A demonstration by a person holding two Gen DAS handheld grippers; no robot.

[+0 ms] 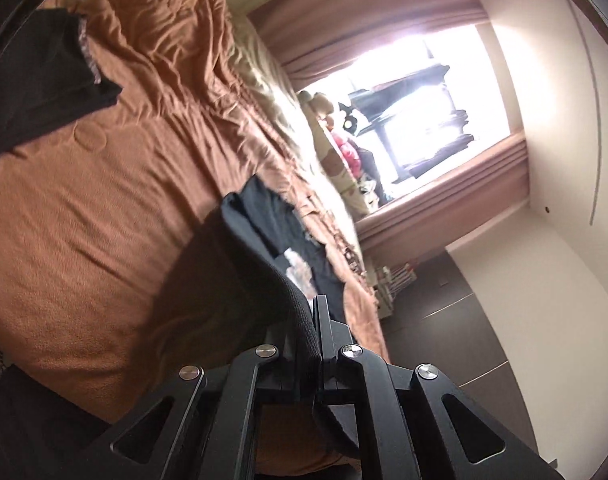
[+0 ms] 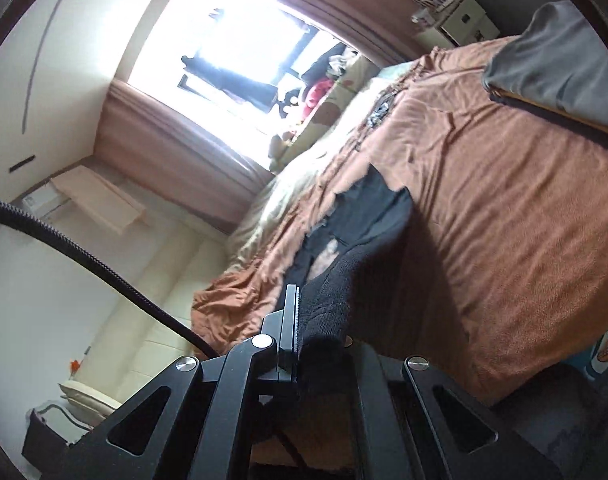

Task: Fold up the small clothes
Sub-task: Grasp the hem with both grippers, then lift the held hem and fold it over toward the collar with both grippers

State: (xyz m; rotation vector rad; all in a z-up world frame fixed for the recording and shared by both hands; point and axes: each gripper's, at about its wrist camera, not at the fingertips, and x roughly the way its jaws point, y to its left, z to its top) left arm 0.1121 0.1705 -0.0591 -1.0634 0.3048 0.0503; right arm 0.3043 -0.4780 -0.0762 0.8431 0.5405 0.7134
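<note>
A small black garment [image 1: 264, 236] with a pale print hangs in the air above the orange-brown bedspread [image 1: 104, 208]. My left gripper [image 1: 314, 320] is shut on its ribbed edge, and the cloth runs forward from the jaws. In the right wrist view, my right gripper [image 2: 300, 312] is shut on another ribbed edge of the same black garment [image 2: 364, 216], which stretches away over the bedspread [image 2: 504, 200]. Both views are tilted sideways.
Another dark garment [image 1: 44, 80] lies on the bed at the upper left. A grey garment [image 2: 560, 60] lies at the bed's far corner. Plush toys [image 1: 344, 140] sit by the bright window [image 1: 424, 100] with pink curtains. A black cable [image 2: 84, 252] crosses the right wrist view.
</note>
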